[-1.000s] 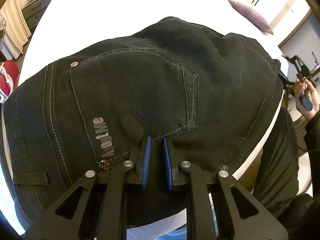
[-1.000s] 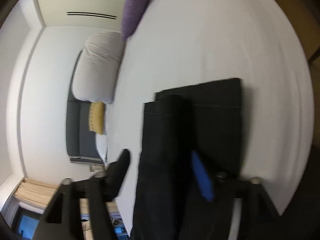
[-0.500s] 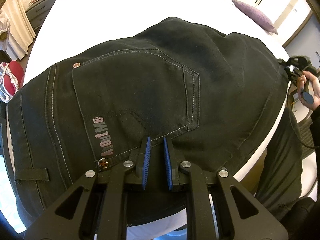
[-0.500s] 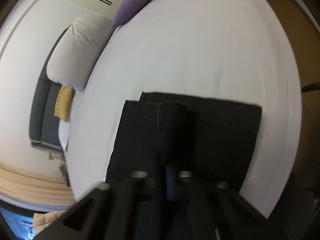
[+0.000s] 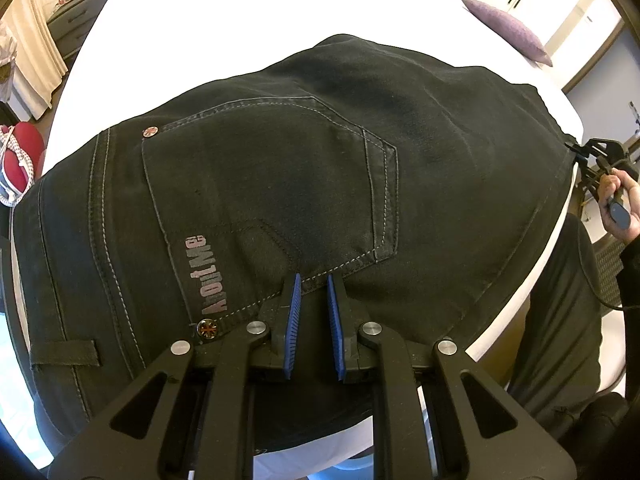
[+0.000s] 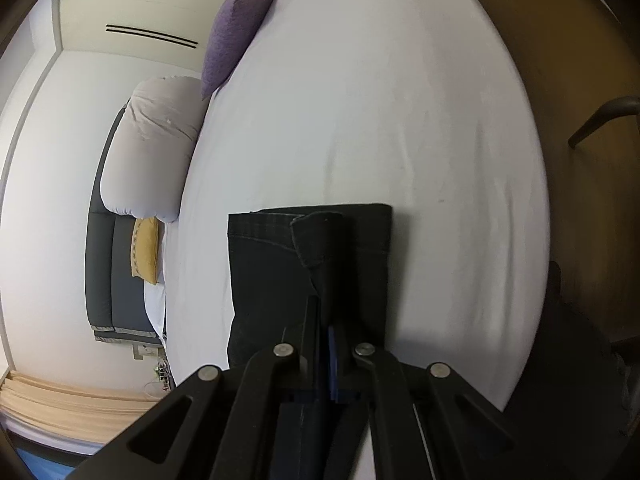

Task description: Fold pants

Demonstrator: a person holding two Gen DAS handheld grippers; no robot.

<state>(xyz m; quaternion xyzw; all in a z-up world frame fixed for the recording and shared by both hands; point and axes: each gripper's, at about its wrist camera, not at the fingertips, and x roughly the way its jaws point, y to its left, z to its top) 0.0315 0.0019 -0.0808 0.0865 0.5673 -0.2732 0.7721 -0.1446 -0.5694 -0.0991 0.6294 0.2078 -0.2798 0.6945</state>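
Black pants [image 5: 280, 168] lie on the white bed [image 5: 224, 20], seat and back pocket up. My left gripper [image 5: 313, 280] points steeply down at the seam under the pocket. Its blue pads [image 5: 294, 304] stand a narrow gap apart with dark fabric pinched between them. In the right wrist view the leg end [image 6: 272, 264] lies flat, with a raised ridge of cloth running into my right gripper [image 6: 323, 316], which is shut on it. From the left wrist view, a hand [image 5: 624, 208] holds the right gripper [image 5: 578, 150] at the pants' far right end.
A purple cushion [image 6: 236, 24], a white pillow [image 6: 152, 148] and a yellow cushion [image 6: 146, 248] lie at the head of the bed. A dresser [image 5: 76, 12] and a red object [image 5: 20, 160] stand left of the bed. A person's dark trouser leg [image 5: 560, 320] is by the near edge.
The right gripper's jaws went from wide open around the leg end to shut on a ridge of its cloth, and it swung closer in. The left gripper kept still.
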